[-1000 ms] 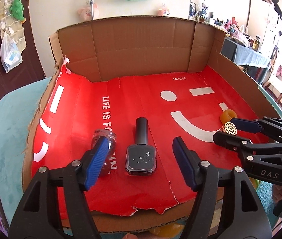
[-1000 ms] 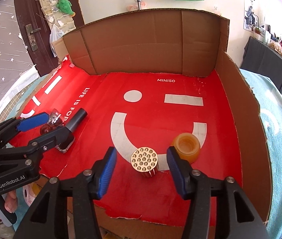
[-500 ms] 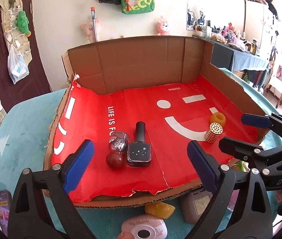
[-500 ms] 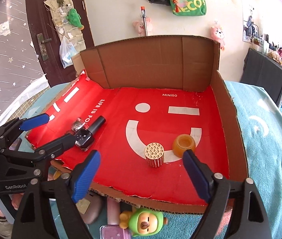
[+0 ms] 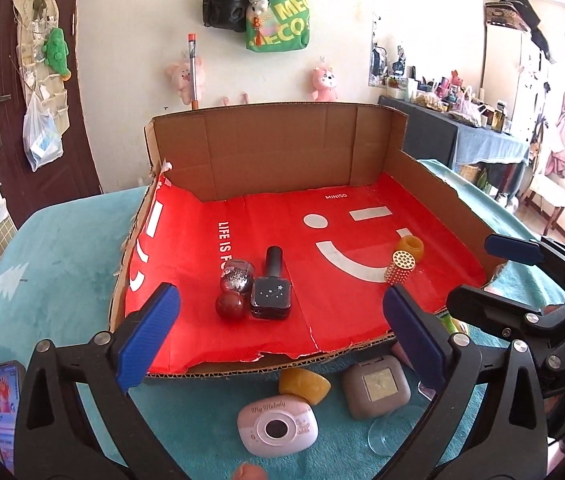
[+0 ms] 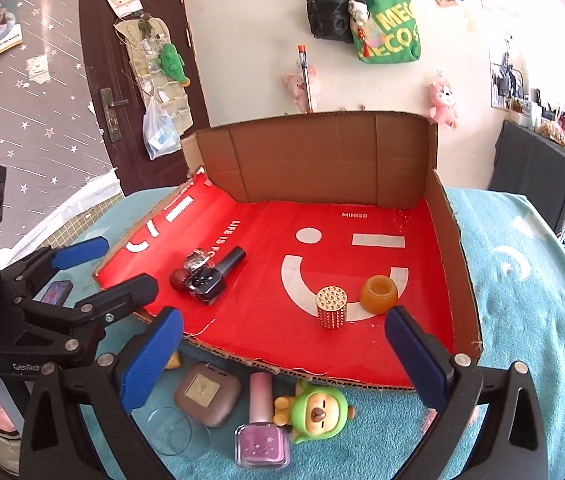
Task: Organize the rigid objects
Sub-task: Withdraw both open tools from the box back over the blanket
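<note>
A shallow cardboard tray (image 5: pixel 282 152) with a red printed liner sat on the teal cloth (image 5: pixel 54 248). Both the left gripper (image 5: pixel 282 336) and right gripper (image 6: pixel 282 356) hung before its front edge, jaws spread wide and holding nothing. Inside lay a black square nail-polish bottle (image 5: pixel 271 295) touching a small red-and-silver bottle (image 5: pixel 234 292); well apart stood a gold studded cylinder (image 6: pixel 331 307) beside an orange cup (image 6: pixel 379 293).

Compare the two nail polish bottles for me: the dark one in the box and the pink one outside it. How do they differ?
The dark nail polish bottle lies on the red liner inside the cardboard box, touching a red-capped glitter bottle. The pink nail polish bottle lies on the teal cloth outside the front edge, beside a green figurine. Dark has a black cap, pink a pale pink one. Both are square-bodied, star-printed, and lying down.
</note>
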A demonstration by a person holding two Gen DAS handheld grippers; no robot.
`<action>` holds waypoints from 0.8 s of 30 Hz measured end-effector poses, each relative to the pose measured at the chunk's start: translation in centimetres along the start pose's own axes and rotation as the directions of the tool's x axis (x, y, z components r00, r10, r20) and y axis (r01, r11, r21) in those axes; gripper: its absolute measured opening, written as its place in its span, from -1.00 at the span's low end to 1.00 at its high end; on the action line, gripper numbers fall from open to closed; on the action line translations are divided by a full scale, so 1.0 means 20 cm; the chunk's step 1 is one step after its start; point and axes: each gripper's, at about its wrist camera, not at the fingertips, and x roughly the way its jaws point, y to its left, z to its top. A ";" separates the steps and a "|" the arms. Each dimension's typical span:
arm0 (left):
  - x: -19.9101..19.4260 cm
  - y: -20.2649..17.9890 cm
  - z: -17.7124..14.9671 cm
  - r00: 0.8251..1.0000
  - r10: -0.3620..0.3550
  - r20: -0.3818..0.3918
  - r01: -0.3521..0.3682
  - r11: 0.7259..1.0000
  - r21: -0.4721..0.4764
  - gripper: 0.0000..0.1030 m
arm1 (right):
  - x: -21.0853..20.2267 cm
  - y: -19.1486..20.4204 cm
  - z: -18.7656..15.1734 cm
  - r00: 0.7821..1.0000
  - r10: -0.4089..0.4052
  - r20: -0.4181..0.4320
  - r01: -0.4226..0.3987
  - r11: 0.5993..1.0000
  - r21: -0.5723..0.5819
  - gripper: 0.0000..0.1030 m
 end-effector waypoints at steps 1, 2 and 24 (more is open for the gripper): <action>-0.01 0.00 -0.01 1.000 -0.002 0.002 0.002 1.000 -0.004 1.00 | -0.02 0.01 -0.01 1.000 0.002 0.015 -0.002 1.000 -0.007 1.00; -0.02 0.00 -0.02 1.000 -0.002 0.003 0.002 1.000 -0.009 1.00 | -0.04 0.02 -0.01 1.000 -0.001 0.024 0.001 1.000 -0.014 1.00; -0.20 -0.04 -0.22 1.000 0.001 0.004 -0.001 0.999 -0.036 1.00 | -0.28 0.16 -0.24 0.985 -0.076 0.158 0.086 0.994 -0.060 1.00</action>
